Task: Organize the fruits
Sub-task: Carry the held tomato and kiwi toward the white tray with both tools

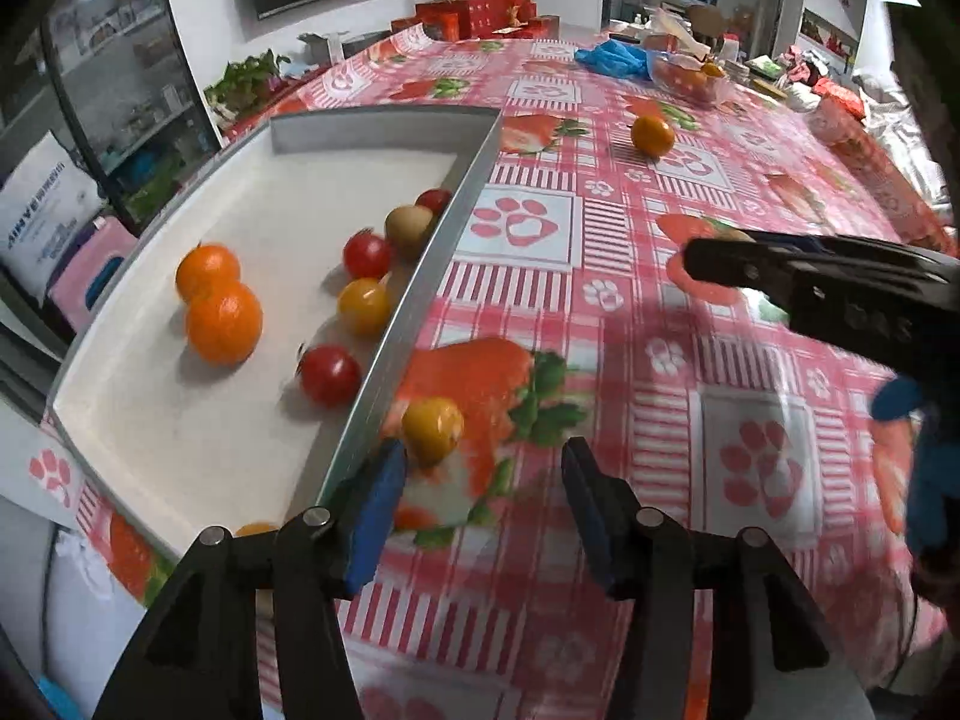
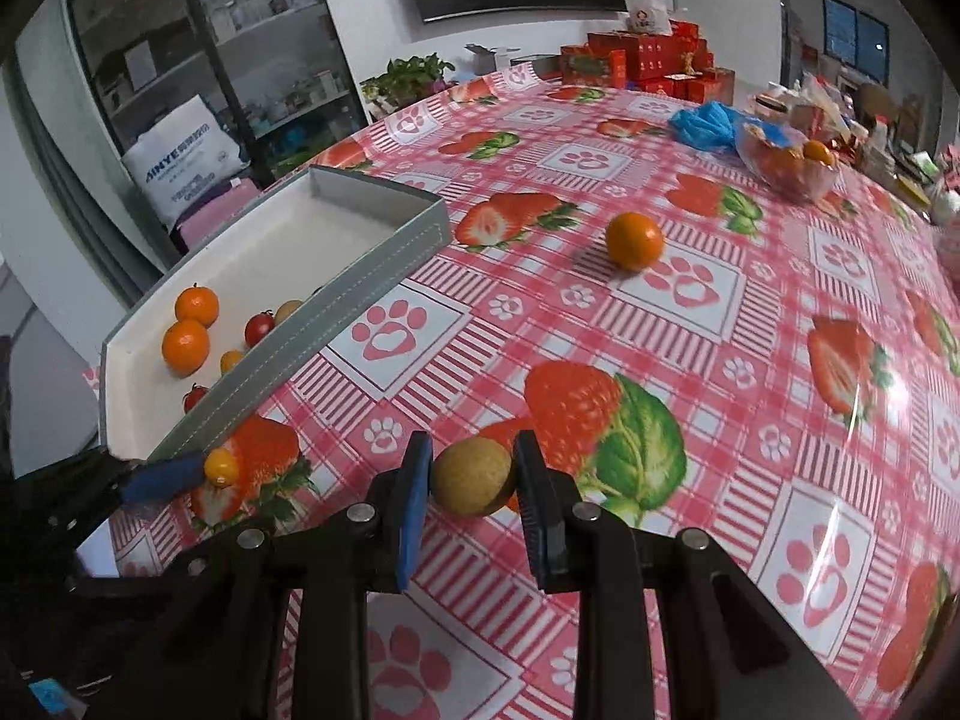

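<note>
Fruit half sorted, one brown piece in my right grip

Tray [image 1: 444, 240] sits at ten o'clock from my left gripper [image 1: 483, 474], its grey wall running up toward twelve. Inside it lie two oranges [image 1: 223, 321] touching each other, two red tomatoes [image 1: 329, 373], a yellow tomato [image 1: 363, 305] against the wall, a brown fruit [image 1: 408, 230] and another red one just beyond it at the wall.

My left gripper's jaws stand spread with nothing pressed between them. A yellow tomato [image 1: 432, 427] lies outside the tray on the tablecloth [image 1: 660, 396], just beside the wall and touching or nearly touching my left blue pad [image 1: 378, 510]; I cannot tell which.

My right gripper [image 2: 474, 480] pinches a round brown fruit [image 2: 473, 477] between its two blue pads, above the strawberry print. In the left view that gripper reaches in from three o'clock, and the fruit barely shows at its tip.

A lone orange [image 2: 634, 240] rests on the cloth at one o'clock from my right gripper, well apart from the tray. Farther off, at two o'clock, a clear bowl [image 2: 786, 165] holds more fruit beside a blue bag [image 2: 705, 123].
</note>
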Demonstrator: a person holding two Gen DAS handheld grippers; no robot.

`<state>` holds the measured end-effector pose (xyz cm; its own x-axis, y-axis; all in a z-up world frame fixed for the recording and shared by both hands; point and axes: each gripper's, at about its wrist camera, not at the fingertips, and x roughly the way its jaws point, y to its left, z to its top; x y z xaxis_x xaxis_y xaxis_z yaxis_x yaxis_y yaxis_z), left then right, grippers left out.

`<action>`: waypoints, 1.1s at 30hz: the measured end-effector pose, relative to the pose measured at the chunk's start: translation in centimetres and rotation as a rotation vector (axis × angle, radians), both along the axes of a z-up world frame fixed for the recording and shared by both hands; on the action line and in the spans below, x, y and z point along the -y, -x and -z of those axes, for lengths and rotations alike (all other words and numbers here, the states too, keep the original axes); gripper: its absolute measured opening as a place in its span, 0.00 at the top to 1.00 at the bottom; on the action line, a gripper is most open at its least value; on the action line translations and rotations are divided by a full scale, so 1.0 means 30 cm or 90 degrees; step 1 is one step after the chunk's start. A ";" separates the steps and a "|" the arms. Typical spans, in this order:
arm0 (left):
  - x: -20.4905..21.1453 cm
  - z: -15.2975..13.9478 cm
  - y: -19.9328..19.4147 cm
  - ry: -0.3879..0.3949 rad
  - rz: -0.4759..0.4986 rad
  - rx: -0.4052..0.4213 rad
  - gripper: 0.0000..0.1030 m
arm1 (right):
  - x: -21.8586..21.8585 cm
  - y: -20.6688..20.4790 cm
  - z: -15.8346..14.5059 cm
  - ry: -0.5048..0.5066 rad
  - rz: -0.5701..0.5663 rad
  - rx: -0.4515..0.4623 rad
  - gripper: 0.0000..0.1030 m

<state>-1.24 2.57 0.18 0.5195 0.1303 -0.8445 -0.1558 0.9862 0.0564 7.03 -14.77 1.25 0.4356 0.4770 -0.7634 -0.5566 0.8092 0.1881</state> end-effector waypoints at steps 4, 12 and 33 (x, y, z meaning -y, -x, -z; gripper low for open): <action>0.009 0.004 -0.028 0.010 -0.010 0.013 0.52 | 0.033 0.009 -0.002 -0.011 0.010 -0.003 0.71; 0.000 -0.043 0.016 0.076 0.040 0.025 0.93 | 0.085 0.015 -0.017 -0.028 0.030 -0.008 0.71; 0.176 -0.073 -0.148 0.075 0.137 0.021 0.91 | 0.278 0.020 -0.005 -0.034 0.109 -0.014 0.71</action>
